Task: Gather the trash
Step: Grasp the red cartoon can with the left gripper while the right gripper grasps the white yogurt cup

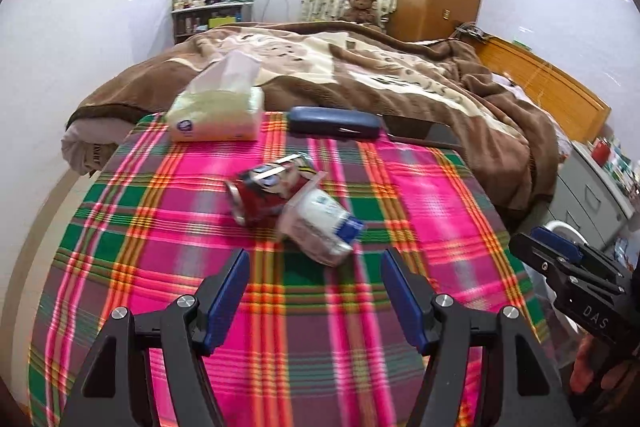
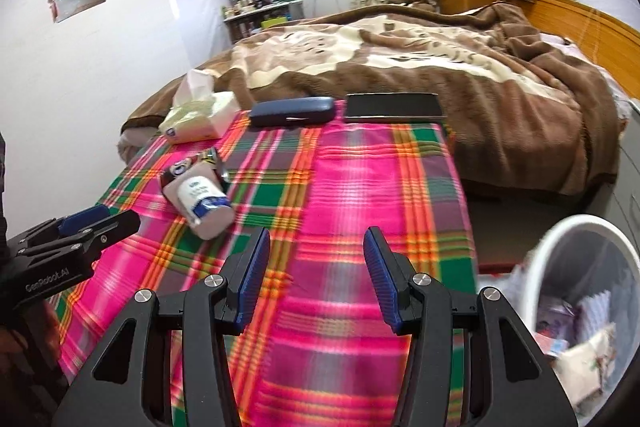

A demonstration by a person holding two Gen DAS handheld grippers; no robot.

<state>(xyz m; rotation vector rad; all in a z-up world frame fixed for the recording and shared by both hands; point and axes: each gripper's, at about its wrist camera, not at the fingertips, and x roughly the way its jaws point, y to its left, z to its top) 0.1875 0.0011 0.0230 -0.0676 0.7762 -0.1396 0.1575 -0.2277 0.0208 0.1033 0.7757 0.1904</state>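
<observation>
Both hands are holding their tools tilted downward over the plaid cloth (image 1: 168, 235) that is covering the counter. The left tool (image 1: 314, 291) is standing with its blue pads apart and nothing is lying between them; it is touching nothing. The right tool (image 2: 316, 267) is also standing open and empty, with only the cloth showing in its gap. In the left wrist view the right tool is showing at the right edge, with the letters "DAS" on its black body and some fingers (image 1: 584, 371) of the person under it. In the right wrist view the left tool is showing at the left edge, with the writing "GenRobot.AI" on it. A little farther, the trash is lying on the cloth: a white plastic bottle (image 1: 326, 223) with a blue label, on its side, touching a red crushed can (image 1: 260, 197). The small writing on them is too blurred to read. Beside the counter, low on the right, a white bin (image 2: 576, 227) is standing with paper waste inside. At the far edge of the cloth a tissue pack (image 1: 216, 115), a dark blue case (image 1: 334, 123) and a black flat box (image 2: 394, 106) are lying before the bed (image 1: 400, 67).
</observation>
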